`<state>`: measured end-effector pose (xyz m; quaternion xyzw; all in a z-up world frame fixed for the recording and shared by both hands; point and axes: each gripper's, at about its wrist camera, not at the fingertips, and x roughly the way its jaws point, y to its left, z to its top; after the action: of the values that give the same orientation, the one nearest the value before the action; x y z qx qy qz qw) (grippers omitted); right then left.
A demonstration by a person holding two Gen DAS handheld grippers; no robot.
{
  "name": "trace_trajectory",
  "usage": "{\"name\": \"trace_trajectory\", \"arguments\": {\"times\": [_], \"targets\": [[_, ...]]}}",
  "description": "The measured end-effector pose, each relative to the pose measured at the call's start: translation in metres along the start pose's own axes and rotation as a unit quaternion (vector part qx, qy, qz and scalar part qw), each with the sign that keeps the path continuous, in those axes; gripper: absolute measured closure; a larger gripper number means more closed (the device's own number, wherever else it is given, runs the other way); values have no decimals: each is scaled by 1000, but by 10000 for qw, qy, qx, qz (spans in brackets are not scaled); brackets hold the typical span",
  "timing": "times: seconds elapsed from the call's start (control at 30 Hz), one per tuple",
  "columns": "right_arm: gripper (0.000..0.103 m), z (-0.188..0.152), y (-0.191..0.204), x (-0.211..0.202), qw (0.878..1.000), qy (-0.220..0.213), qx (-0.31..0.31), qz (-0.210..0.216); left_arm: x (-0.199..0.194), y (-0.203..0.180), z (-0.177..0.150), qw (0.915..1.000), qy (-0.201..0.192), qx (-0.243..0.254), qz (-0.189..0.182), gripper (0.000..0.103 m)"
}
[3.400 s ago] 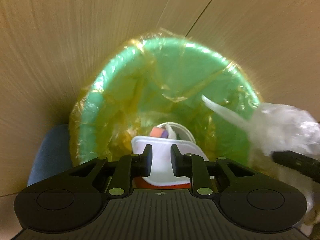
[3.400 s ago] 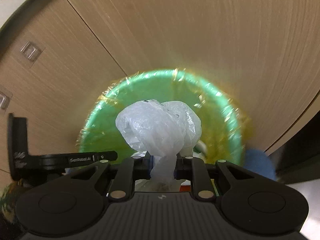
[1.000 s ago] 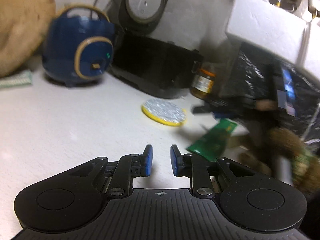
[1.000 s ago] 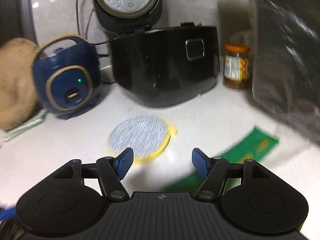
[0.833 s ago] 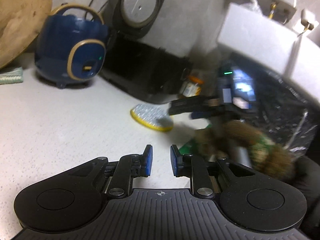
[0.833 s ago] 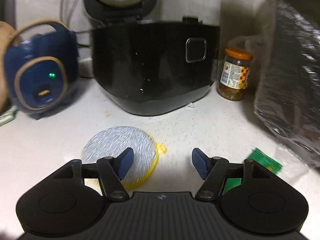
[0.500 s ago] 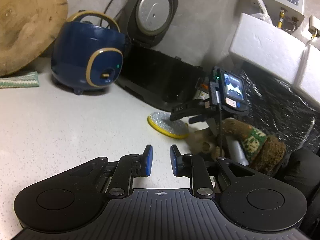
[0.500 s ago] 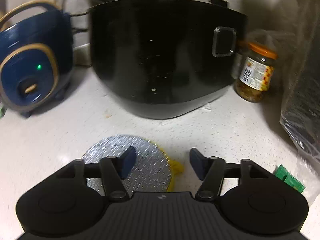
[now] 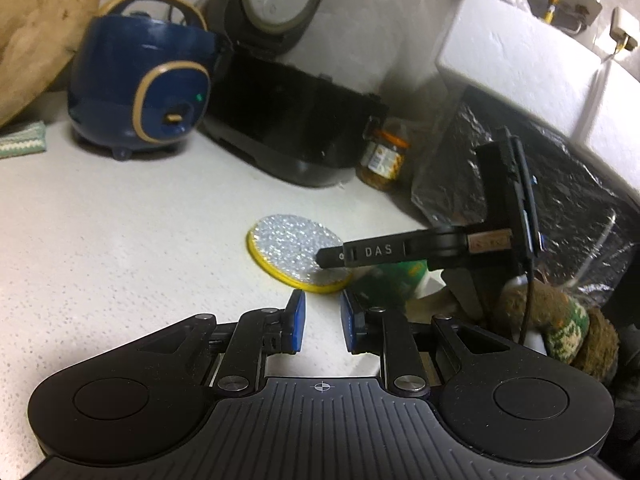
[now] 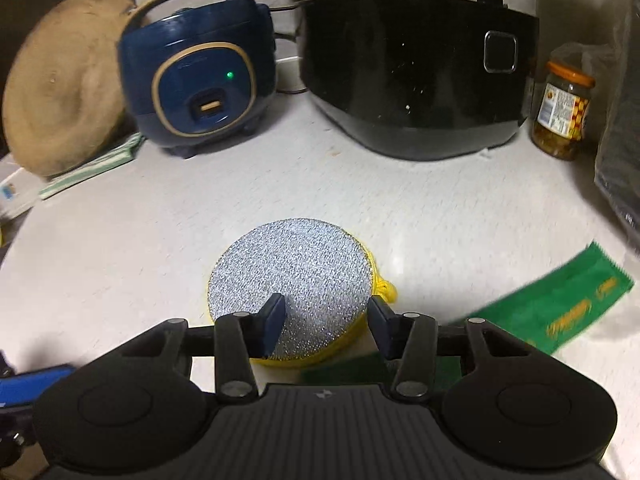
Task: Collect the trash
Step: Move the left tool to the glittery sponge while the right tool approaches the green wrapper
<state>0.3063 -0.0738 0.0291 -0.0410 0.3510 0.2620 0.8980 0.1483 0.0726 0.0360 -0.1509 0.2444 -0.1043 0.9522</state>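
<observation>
White speckled counter [image 10: 120,264] is carrying a round scrubber [image 10: 292,280] and a green wrapper [image 10: 560,312] just beside it. Right gripper [image 10: 326,320], jaws closing with nothing clamped, is straddling the scrubber and risks grabbing it instead of the wrapper. Left gripper [image 9: 322,322] is waiting narrowly open, empty.

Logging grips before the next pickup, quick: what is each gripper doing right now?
Left gripper: open, nothing between its pads.
Right gripper: open, jaws have just been closing; the round scouring pad lies between them, not yet gripped.
</observation>
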Motion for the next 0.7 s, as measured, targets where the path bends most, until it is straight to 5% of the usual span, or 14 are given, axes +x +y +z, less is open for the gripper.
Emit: {"name": "trace_trajectory", "arguments": {"times": [0.27, 0.47, 0.7], "targets": [[57, -14, -5, -16, 9997, -236, -42, 46, 6, -9, 41, 9994, -38, 222, 269, 81], [57, -24, -13, -39, 9980, -632, 75, 33, 64, 16, 70, 9974, 511, 256, 428, 81], [56, -31, -30, -54, 9959, -856, 301, 16, 107, 37, 68, 9935, 924, 399, 534, 81]]}}
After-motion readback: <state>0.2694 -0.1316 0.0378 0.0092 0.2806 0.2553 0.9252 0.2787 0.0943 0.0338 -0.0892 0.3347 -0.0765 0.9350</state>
